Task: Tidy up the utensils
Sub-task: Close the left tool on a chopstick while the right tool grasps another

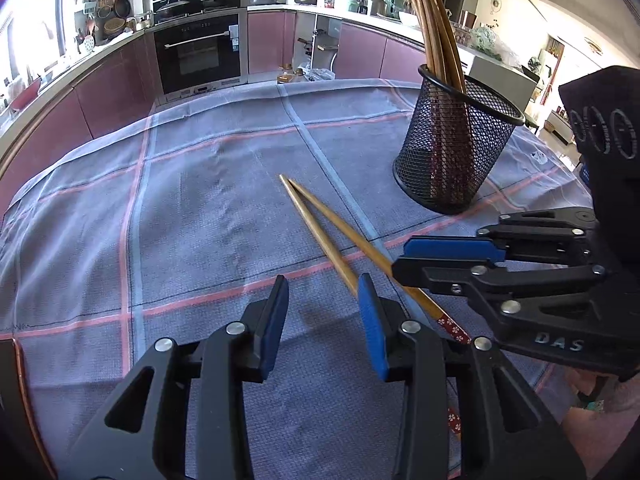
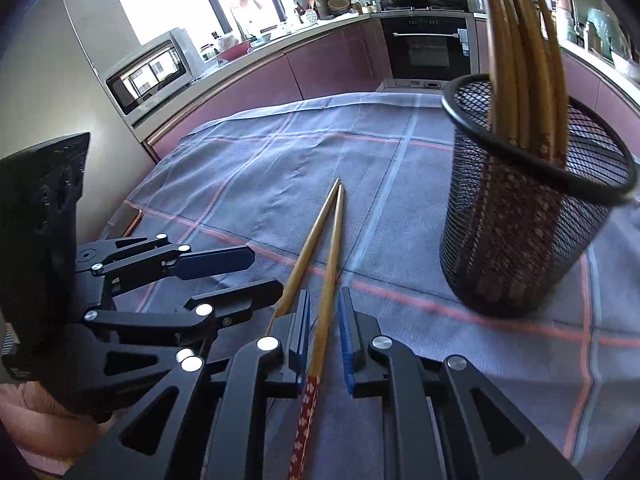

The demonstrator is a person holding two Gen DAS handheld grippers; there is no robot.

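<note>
Right gripper [image 2: 325, 294]: jaws nearly together, one chopstick [image 2: 329, 256] running lengthwise between them. We saw a thin slit between the stick and the right pad [image 2: 347, 344], so it sat loose in the gap and was not pinched. Its red flowered end [image 2: 308, 400] passed back under the gripper, and its plain tip pointed away across the cloth [image 2: 260, 168]

Left gripper [image 1: 323, 280]: jaws spread, only bare cloth between the pads. The second chopstick [image 1: 316, 224] ran in behind its right finger [image 1: 370, 320], outside the gap. We couldn't tell whether the finger touched it

Both sticks lay flat on the cloth. Their far tips were almost touching and they spread apart toward us in a narrow V

The two grippers sat close side by side, the right one coming in sideways just beside the left one's right finger

Holder [image 1: 456, 148]: black mesh cup, upright on the cloth, to the right of the sticks and well apart from them. It held a bundle of chopsticks [image 1: 432, 28] leaning on the rim, plain ends up

Beyond the table edge: oven [image 1: 200, 52], pink cabinets [image 1: 108, 92]
</note>
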